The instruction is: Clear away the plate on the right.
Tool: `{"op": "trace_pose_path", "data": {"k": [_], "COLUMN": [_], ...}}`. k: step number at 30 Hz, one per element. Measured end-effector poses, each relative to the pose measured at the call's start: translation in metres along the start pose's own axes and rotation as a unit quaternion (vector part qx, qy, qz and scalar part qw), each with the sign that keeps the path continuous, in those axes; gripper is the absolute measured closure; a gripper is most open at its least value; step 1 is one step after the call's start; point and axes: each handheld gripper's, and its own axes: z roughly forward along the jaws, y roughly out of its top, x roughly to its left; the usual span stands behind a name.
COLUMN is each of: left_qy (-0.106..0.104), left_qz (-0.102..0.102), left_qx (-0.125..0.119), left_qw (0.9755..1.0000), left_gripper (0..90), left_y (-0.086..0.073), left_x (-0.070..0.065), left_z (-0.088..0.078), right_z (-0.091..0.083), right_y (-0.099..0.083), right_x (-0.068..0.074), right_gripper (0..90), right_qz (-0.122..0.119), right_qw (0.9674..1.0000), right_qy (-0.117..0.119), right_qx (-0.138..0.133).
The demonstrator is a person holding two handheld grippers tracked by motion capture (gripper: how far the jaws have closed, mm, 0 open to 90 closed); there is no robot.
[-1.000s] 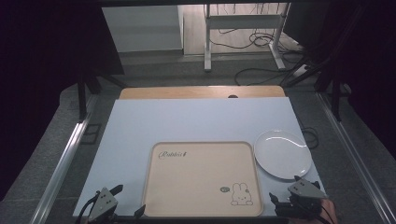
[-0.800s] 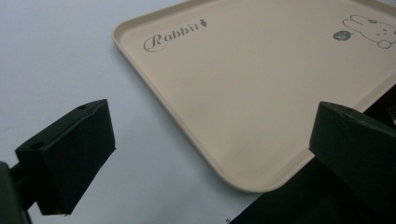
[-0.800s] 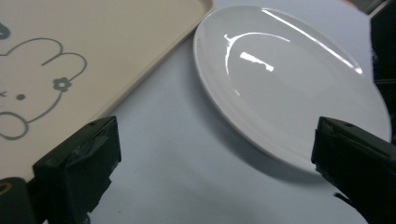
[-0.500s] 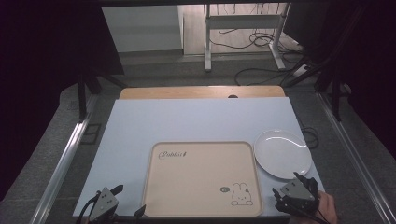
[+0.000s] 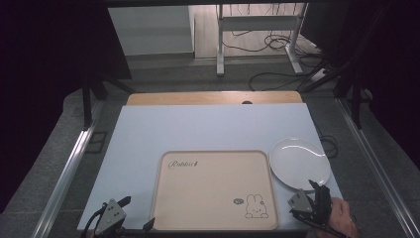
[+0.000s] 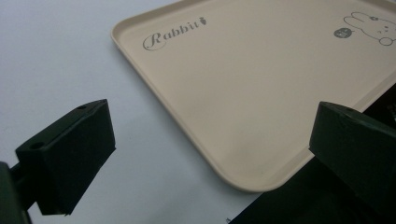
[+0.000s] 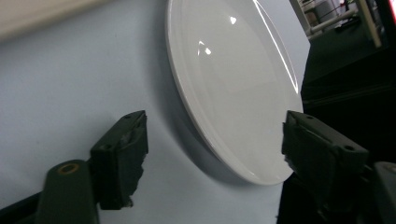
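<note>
A beige tray with "Rabbit" lettering and a bunny drawing lies near the table's front edge, with nothing on it. A white plate sits just right of it, also bare. My left gripper hovers open at the tray's front left corner. In the left gripper view that corner of the tray lies between the jaws of the left gripper, untouched. My right gripper, held by a hand, is open just in front of the plate. Its view shows the right gripper with the near rim of the plate between the jaws, which stand apart from it.
The pale tabletop stretches away beyond the tray. A wooden strip runs along its far edge. Metal rails flank the table. Cables and a frame's legs lie on the floor behind.
The right gripper has edged slightly left and forward toward the plate's rim. The left gripper has crept a little to the right. Tray and plate have not moved.
</note>
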Motion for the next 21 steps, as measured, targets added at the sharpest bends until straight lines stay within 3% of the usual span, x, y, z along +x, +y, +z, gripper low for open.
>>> {"op": "trace_pose_path", "data": {"k": [7,8,10,16,18,21], "left_qy": [0.0,0.0,0.0,0.0,0.0,0.001], "left_qz": [0.001,0.001,0.001,0.001,0.002,0.003], "left_qx": [0.002,0.002,0.003,0.005,0.006,0.007], "left_qw": [1.0,1.0,1.0,1.0,1.0,1.0], "left_gripper": [0.0,0.0,0.0,0.0,0.0,0.0], "left_y": [0.0,0.0,0.0,0.0,0.0,0.0], "left_x": [0.0,0.0,0.0,0.0,0.0,0.0], "left_z": [0.0,0.0,0.001,0.002,0.002,0.002], "right_z": [0.006,0.006,0.008,0.012,0.015,0.019], "right_y": [0.003,0.003,0.004,0.005,0.006,0.007], "right_x": [0.008,0.008,0.011,0.016,0.018,0.02], "right_gripper": [32.2,32.2,35.8,42.8,47.4,51.0], "right_qz": [-0.072,-0.072,-0.094,-0.122,-0.142,-0.155], "right_qw": [0.997,0.997,0.9947,0.9911,0.9878,0.9853], "right_qy": [-0.026,-0.026,-0.037,-0.047,-0.057,-0.064], "right_qx": [0.014,0.014,0.02,0.024,0.029,0.033]}}
